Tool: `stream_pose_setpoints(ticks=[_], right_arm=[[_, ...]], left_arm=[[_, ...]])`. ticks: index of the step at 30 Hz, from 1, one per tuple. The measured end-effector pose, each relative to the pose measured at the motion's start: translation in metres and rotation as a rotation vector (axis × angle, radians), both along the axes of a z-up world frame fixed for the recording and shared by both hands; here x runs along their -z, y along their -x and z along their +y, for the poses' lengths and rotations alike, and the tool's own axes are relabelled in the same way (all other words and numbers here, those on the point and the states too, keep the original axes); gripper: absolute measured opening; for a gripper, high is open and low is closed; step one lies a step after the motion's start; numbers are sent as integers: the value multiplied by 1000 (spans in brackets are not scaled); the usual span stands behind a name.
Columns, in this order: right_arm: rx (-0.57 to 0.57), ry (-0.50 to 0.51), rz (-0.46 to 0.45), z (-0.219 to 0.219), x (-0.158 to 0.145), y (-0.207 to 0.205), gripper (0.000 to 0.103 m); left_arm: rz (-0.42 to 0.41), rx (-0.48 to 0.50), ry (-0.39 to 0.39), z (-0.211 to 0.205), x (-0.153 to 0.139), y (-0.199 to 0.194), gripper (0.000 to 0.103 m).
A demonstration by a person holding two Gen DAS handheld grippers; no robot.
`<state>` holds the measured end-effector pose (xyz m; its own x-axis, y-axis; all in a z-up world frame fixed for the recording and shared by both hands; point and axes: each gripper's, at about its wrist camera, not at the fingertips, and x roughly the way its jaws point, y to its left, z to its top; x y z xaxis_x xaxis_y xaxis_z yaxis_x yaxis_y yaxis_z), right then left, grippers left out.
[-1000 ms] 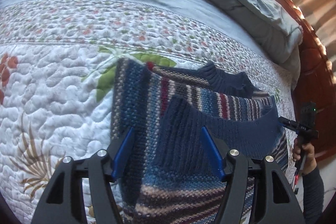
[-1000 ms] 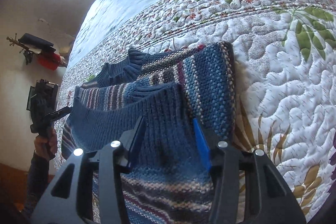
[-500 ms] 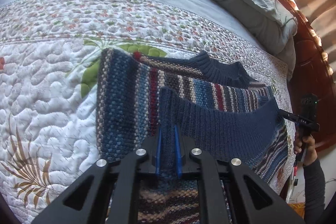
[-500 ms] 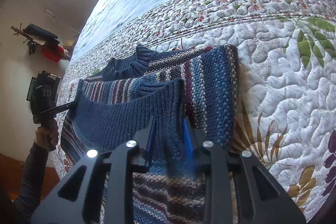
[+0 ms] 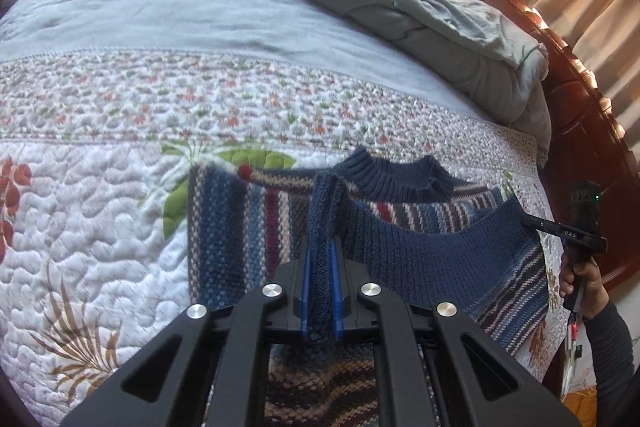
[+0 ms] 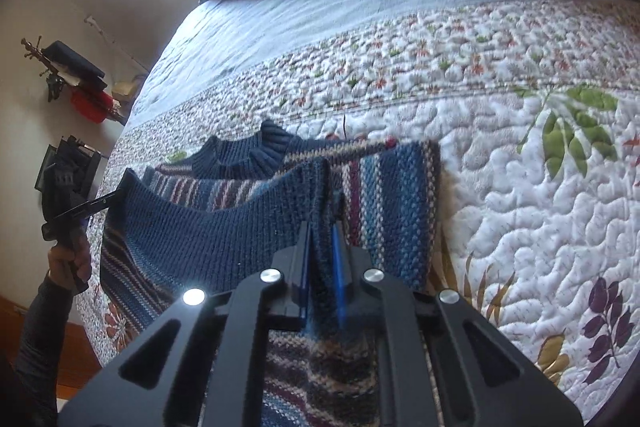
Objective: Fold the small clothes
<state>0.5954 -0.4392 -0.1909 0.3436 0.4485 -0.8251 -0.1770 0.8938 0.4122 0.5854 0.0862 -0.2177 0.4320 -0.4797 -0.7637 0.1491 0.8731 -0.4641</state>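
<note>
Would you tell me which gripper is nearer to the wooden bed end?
Right. The right gripper holds the sweater by a hem corner just beside the bed end; the left gripper holds the opposite corner, farther across the quilt.

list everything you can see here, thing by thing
sweater: 1, blue striped knit, navy collar, flat on the quilt, navy hem lifted
quilt: 1, white with leaf and flower print, covers the bed
sheet: 1, pale blue, beyond the quilt
duvet: 1, grey-blue, bunched at the far end
headboard: 1, reddish wood, right edge of the left wrist view
left gripper: 1, black with blue pads, shut on one hem corner
right gripper: 1, black with blue pads, shut on the other hem corner
hand: 1, dark sleeve, holds the right gripper
</note>
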Motion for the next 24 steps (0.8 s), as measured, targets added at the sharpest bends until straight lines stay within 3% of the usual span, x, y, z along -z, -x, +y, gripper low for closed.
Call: stream_pose_setpoints(ticks=[8, 16, 21, 24], right_arm=[[82, 38, -18, 3, 0, -38, 9], [127, 124, 30, 10, 24, -69, 9], [152, 117, -13, 6, 11, -78, 9], [172, 118, -11, 3, 13, -85, 9]], left_arm=[[-4, -76, -3, 2, -2, -41, 8], [95, -118, -111, -15, 33, -83, 8], [11, -124, -98, -17, 8, -97, 8], [19, -139, -106, -17, 11, -104, 8]])
